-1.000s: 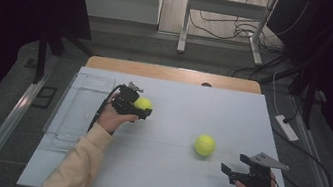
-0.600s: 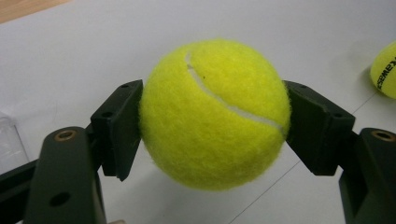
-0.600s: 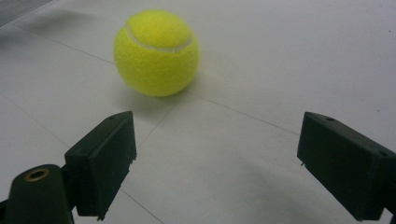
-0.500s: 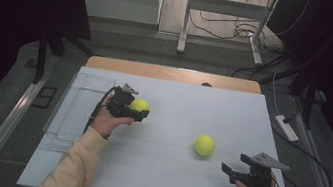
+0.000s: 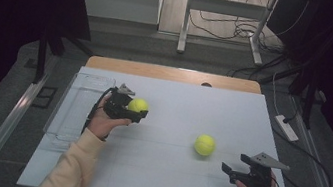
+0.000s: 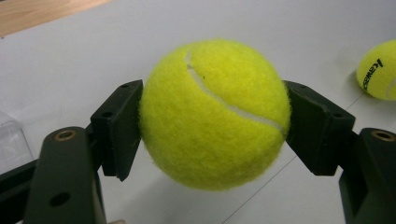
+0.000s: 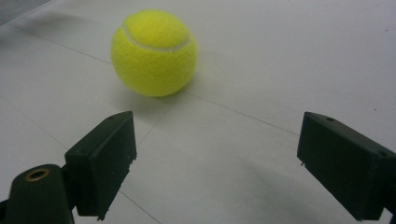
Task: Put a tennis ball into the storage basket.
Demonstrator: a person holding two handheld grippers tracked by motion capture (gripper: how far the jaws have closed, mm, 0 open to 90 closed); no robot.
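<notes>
My left gripper (image 5: 137, 110) is shut on a yellow tennis ball (image 5: 138, 105), lifted off the white table (image 5: 177, 105) just right of the clear tray. Up close, both black pads (image 6: 119, 126) press the ball (image 6: 215, 112) from either side. A second tennis ball (image 5: 205, 144) rests on the table right of centre; it also lies at the edge of the left gripper view (image 6: 379, 70). My right gripper (image 5: 234, 166) stands open near the front right, its jaws wide apart (image 7: 215, 163), with that second ball (image 7: 154, 52) lying ahead of them and apart from them.
A clear plastic tray (image 5: 76, 104) lies along the table's left side, beside my left hand. A wooden strip (image 5: 172, 74) runs along the far edge. Cables and a power strip (image 5: 286, 127) lie on the floor to the right.
My left hand has drifted slightly toward the front with the ball held. The right gripper and the loose ball have kept still.
</notes>
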